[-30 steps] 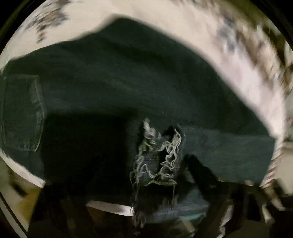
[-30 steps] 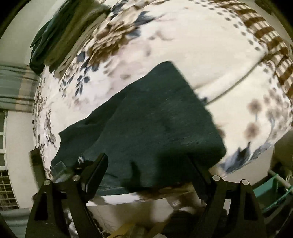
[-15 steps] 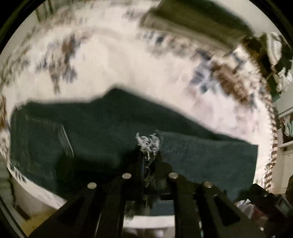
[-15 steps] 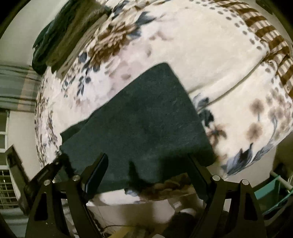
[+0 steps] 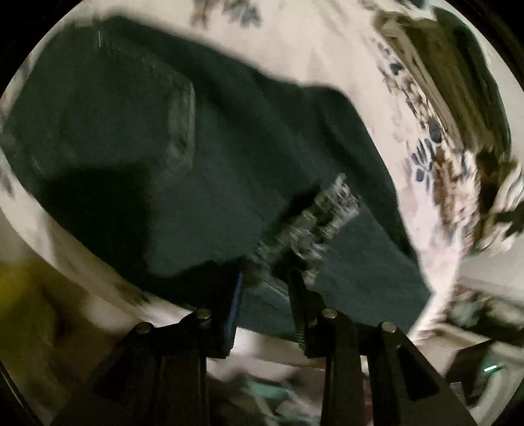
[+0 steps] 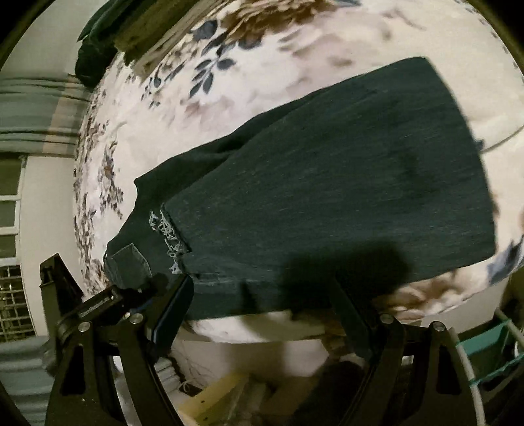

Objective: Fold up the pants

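Note:
Dark green denim pants lie folded on a floral bedspread; a back pocket shows at upper left. The frayed hem lies on top of the upper part. My left gripper has its jaws slightly apart at the near edge, just below the frayed hem, with nothing gripped. In the right wrist view the pants lie flat with the frayed hem at the left. My right gripper is wide open at the pants' near edge, empty. The left gripper shows at lower left.
Folded dark and olive clothes are stacked at the far side of the bed; they also show in the left wrist view. The bed's near edge drops to the floor. A teal rack stands at lower right.
My left gripper laid the frayed hem onto the upper part of the pants and opened, releasing it. The right gripper stayed open and shifted, so the pants look nearer.

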A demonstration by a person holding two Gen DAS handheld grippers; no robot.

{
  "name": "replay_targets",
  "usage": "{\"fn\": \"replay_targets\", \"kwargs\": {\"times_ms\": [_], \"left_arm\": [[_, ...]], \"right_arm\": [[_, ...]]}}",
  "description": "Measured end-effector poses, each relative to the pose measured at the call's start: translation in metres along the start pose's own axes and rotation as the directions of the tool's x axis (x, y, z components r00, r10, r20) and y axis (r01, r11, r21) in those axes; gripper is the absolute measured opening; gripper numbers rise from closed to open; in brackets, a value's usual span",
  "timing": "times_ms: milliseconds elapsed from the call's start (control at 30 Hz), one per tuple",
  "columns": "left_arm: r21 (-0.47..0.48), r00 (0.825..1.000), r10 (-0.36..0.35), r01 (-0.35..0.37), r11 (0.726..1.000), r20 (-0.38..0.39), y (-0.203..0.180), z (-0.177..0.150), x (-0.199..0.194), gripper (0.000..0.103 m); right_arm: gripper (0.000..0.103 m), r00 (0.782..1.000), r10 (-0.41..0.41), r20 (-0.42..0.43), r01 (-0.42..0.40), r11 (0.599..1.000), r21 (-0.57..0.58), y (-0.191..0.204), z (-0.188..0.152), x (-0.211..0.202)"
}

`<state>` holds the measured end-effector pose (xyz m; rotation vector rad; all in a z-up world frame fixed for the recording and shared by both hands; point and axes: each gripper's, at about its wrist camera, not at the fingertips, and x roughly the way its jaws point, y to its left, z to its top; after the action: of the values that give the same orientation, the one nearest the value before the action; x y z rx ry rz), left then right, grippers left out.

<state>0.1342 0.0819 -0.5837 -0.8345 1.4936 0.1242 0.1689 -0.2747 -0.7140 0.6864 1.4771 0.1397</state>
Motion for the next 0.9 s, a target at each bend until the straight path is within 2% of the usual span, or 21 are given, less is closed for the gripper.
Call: {"fn": "replay_targets", "kwargs": {"times_ms": [67, 133, 200, 267, 333, 433, 467, 567, 633, 700, 900], "left_arm": [[-0.079, 0.997, -0.054, 0.050, 0.996, -0.050, -0.001, -0.001, 0.008, 0.026], [-0.114, 0.996, -0.059, 0.051, 0.992, -0.072, -0.009, -0.001, 0.018, 0.026], [-0.148, 0.995, -0.057, 0.044, 0.988, -0.082, -0.015, 0.001, 0.026, 0.026], [-0.100, 0.998, -0.024, 0.019, 0.995, -0.050, -0.033, 0.004, 0.026, 0.026], [-0.008, 1.000, -0.016, 0.016, 1.000, 0.027, -0.052, 0.002, 0.016, 0.026], [0.133, 0.995, -0.034, 0.021, 0.991, 0.099, -0.081, -0.003, 0.007, 0.027], [0.182, 0.994, -0.012, -0.008, 0.983, 0.106, -0.088, -0.004, 0.010, 0.027], [0.278, 0.994, 0.097, -0.107, 0.955, 0.049, -0.084, -0.005, 0.033, 0.028], [0.316, 0.984, 0.178, -0.167, 0.934, -0.007, -0.065, -0.012, 0.048, 0.027], [0.343, 0.992, 0.124, -0.123, 0.931, 0.020, -0.051, -0.020, 0.038, 0.028], [0.360, 0.981, 0.186, -0.191, 0.913, 0.049, -0.035, -0.028, 0.029, 0.028]], "right_arm": [[0.086, 0.999, -0.044, 0.011, 0.044, 0.999, 0.024, 0.000, 0.000, 0.005], [0.086, 0.996, -0.080, 0.028, 0.078, 0.994, 0.076, -0.009, 0.001, 0.006], [0.086, 0.996, -0.079, 0.048, 0.072, 0.988, 0.139, -0.021, 0.003, 0.001], [0.086, 0.996, -0.060, 0.067, 0.048, 0.984, 0.170, -0.029, 0.005, -0.004], [0.083, 0.993, -0.072, 0.090, 0.056, 0.984, 0.170, -0.034, 0.007, -0.011], [0.074, 0.990, -0.084, 0.109, 0.069, 0.988, 0.138, -0.038, 0.011, -0.017], [0.069, 0.990, -0.089, 0.107, 0.074, 0.988, 0.132, -0.040, 0.012, -0.018], [0.062, 0.991, -0.097, 0.094, 0.086, 0.989, 0.117, -0.045, 0.014, -0.015], [0.062, 0.991, -0.104, 0.080, 0.096, 0.991, 0.097, -0.047, 0.014, -0.014], [0.062, 0.991, -0.111, 0.069, 0.106, 0.991, 0.077, -0.046, 0.013, -0.013], [0.062, 0.985, -0.161, 0.056, 0.162, 0.987, -0.004, -0.037, 0.010, -0.004]]}}
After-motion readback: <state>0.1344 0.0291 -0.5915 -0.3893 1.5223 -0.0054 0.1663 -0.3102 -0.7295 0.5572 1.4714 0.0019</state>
